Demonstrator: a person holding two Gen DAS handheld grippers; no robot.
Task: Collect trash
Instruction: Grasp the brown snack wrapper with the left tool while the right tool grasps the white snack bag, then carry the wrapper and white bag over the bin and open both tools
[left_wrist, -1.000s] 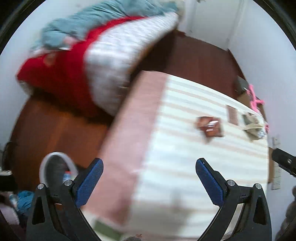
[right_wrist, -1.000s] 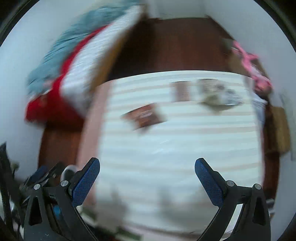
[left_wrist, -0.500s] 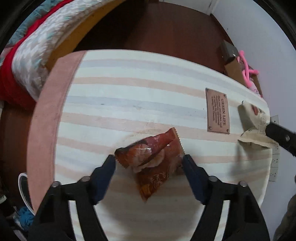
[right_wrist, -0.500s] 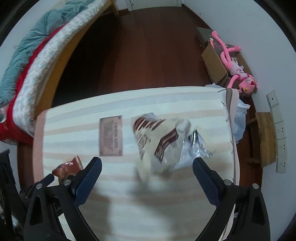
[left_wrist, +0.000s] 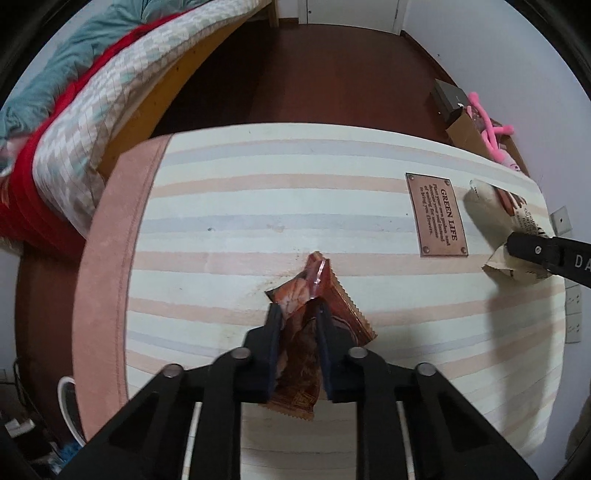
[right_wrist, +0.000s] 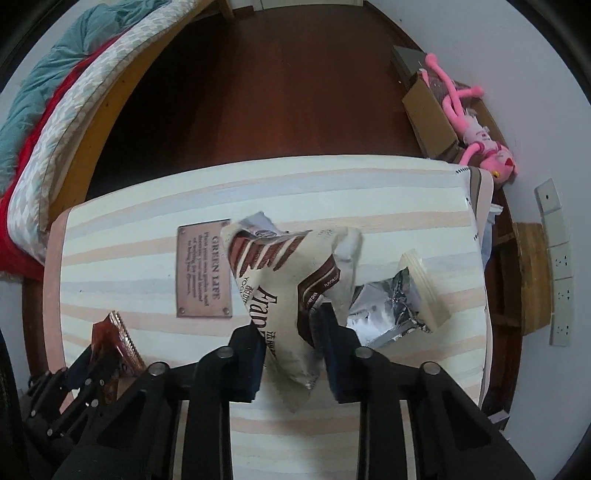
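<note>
A small bedroom with a dark red-brown wooden floor (left_wrist: 332, 74) and pale walls; a bed with a red blanket and teal quilt (left_wrist: 55, 122) stands along one side. In the middle sits the counter, covered by a cream cloth with faint pink and grey stripes (left_wrist: 258, 206), and sewn onto that cloth is a brown leather-look patch reading GREEN LIFE (left_wrist: 437, 216), my landmark here.

To the patch's near-left, the left tool (left_wrist: 299, 314) points steeply down and is clenched on a crinkled reddish-brown snack wrapper with a serrated edge (left_wrist: 314, 295); the film is pinched upright between the two dark fingers, its lower part lying on the cloth. From the right wrist view the same wrapper shows to the patch's lower left.

On the patch's other side, the right tool (right_wrist: 291, 332) is closing on a crumpled cream-and-brown snack bag with printed lettering (right_wrist: 280, 273). The bag stands bunched up between the fingers and its upper corner overlaps the patch's edge. Its torn-open silver foil lining (right_wrist: 391, 302) spreads on the cloth on the side away from the patch.

Beyond the counter's far corner from the patch, a pink plush toy (right_wrist: 476, 129) lies by a brown cardboard box (right_wrist: 428, 107) against the wall, near white wall sockets (right_wrist: 557, 258).
</note>
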